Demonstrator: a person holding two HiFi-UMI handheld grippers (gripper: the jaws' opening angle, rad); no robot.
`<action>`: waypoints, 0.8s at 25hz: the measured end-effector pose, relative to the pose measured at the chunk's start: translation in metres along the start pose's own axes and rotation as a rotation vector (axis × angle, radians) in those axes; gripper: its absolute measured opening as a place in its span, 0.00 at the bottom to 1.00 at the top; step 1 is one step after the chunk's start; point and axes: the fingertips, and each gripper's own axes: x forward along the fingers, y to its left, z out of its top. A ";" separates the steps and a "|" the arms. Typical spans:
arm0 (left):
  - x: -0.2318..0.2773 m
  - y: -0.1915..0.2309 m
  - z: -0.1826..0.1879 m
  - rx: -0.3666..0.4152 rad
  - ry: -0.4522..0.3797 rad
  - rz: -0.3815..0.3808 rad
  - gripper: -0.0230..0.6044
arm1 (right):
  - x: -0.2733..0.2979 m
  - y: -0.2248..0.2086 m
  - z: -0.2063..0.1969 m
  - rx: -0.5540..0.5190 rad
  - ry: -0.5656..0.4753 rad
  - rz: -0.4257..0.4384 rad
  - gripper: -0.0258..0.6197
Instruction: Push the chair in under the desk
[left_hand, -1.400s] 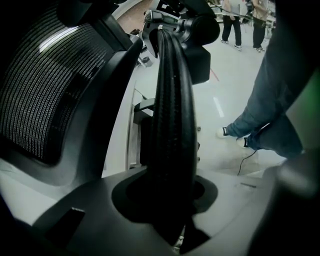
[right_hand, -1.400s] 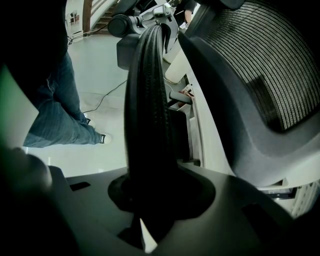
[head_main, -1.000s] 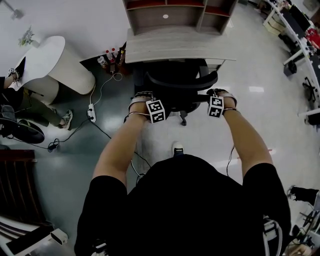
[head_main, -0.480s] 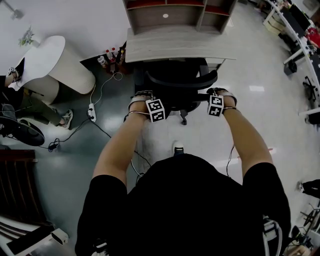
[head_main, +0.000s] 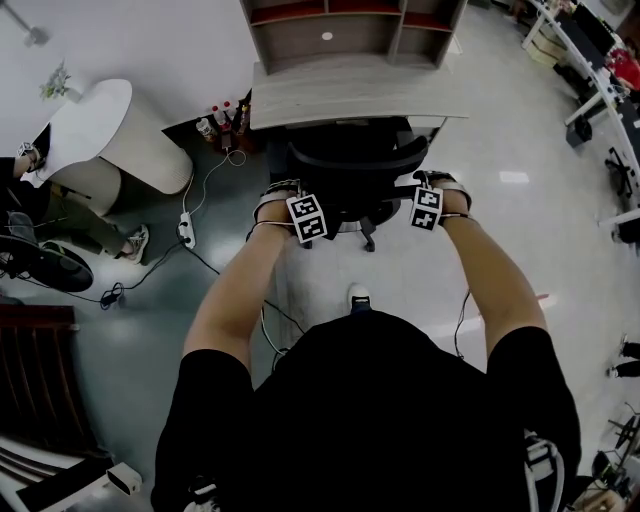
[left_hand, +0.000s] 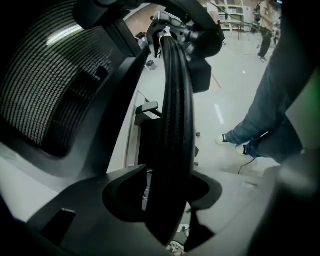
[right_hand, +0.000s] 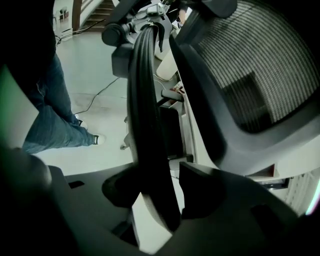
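Note:
A black mesh-backed office chair (head_main: 355, 160) stands with its seat tucked under the grey desk (head_main: 350, 95). My left gripper (head_main: 284, 190) is at the chair's left side and my right gripper (head_main: 432, 181) at its right side. In the left gripper view a black ribbed bar (left_hand: 175, 125) of the chair runs between the jaws of the left gripper (left_hand: 165, 195), which are opening, with light showing beside the bar. In the right gripper view, the right gripper (right_hand: 157, 192) stands the same way: its jaws are opening around the chair's other bar (right_hand: 145, 125).
A shelf unit (head_main: 350, 25) sits on the desk. Bottles (head_main: 220, 115) stand on the floor at its left. A white round table (head_main: 100, 125), a power strip (head_main: 184, 225) with cables and a seated person's leg (head_main: 70, 220) are further left. More desks (head_main: 600, 60) stand far right.
The head view has shifted slightly. Both grippers and the chair sit a touch further up the frame, still at the chair's sides.

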 end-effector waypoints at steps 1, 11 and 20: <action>-0.003 0.001 -0.001 -0.014 -0.009 0.013 0.33 | -0.005 0.001 0.000 0.005 -0.002 -0.011 0.35; -0.051 -0.002 -0.001 -0.177 -0.168 0.057 0.37 | -0.080 0.004 0.007 0.415 -0.148 -0.068 0.32; -0.110 -0.007 0.006 -0.429 -0.393 0.072 0.36 | -0.141 0.007 0.030 0.698 -0.325 -0.098 0.31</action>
